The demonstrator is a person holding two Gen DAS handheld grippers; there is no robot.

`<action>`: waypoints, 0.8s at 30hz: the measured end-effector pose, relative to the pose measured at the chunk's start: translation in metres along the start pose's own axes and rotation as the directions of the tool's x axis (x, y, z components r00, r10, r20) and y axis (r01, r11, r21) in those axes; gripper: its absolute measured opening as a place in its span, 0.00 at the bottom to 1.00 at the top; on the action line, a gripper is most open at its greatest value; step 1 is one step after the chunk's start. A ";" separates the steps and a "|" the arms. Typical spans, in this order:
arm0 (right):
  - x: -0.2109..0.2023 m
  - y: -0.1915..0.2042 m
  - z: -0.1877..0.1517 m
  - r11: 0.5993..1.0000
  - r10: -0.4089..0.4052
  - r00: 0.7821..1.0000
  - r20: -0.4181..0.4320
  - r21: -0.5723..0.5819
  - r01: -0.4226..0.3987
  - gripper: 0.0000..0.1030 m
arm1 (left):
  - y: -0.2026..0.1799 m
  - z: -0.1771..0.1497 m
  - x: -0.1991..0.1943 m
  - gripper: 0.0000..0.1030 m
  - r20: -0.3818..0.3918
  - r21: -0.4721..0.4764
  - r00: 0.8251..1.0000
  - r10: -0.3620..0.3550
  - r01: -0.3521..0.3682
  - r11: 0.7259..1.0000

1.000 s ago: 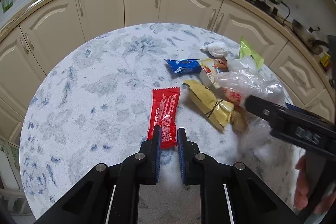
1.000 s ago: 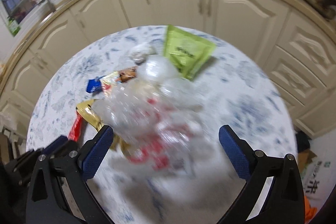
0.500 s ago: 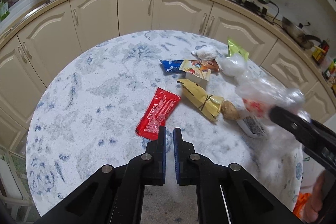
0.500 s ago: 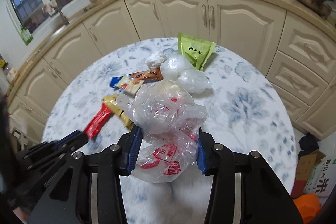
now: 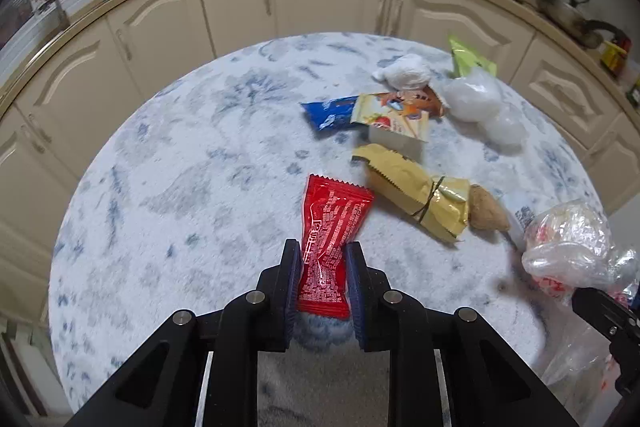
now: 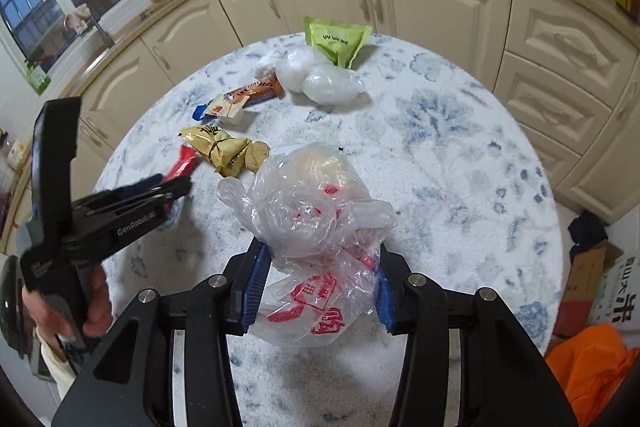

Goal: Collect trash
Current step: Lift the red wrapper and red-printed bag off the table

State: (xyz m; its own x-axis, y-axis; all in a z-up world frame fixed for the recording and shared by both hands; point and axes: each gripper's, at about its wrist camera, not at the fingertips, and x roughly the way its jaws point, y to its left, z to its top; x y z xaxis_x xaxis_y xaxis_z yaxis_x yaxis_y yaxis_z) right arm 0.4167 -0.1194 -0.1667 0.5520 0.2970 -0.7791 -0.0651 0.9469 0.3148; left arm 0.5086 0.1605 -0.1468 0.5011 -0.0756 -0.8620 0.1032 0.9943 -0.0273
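A red snack wrapper lies on the round blue-and-white table. My left gripper has its near end between the pads; the jaws are opening a little, and the wrapper is pinched narrow there. From the right wrist view the left gripper reaches in from the left, a hand on its handle, at the red wrapper. My right gripper is shut on a crumpled clear plastic bag with red print. That bag shows at the right edge of the left wrist view.
More litter sits toward the far right of the table: a gold wrapper with a brown biscuit, a blue wrapper, a small carton, white wads, clear bags, a green pouch. Cream cabinets ring the table. A cardboard box stands on the floor.
My left gripper slid forward and its shut jaws parted around the red wrapper's near end. The right jaws, wide a second ago, closed on the plastic bag and drew it back from the pile.
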 end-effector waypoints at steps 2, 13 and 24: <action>0.000 0.001 0.002 1.000 -0.003 1.000 0.001 -0.002 0.003 0.45 | 0.000 -0.001 -0.001 0.14 -0.006 -0.013 1.000 0.021 -0.021 1.000; -0.011 -0.006 -0.003 0.999 0.023 1.000 0.016 0.026 -0.023 0.45 | -0.022 -0.022 -0.054 0.12 0.046 0.004 0.999 0.009 -0.009 1.000; -0.047 -0.031 -0.015 0.998 0.011 0.998 0.067 0.068 -0.016 0.45 | -0.065 -0.046 -0.089 0.12 0.058 0.071 0.998 -0.025 0.021 0.997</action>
State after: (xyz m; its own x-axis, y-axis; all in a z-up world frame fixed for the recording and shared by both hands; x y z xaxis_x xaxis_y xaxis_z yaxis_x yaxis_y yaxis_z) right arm 0.3805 -0.1614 -0.1476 0.6059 0.2989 -0.7372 -0.0171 0.9314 0.3635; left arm 0.4181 0.1063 -0.0912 0.5475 -0.1046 -0.8303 0.1742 0.9847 -0.0091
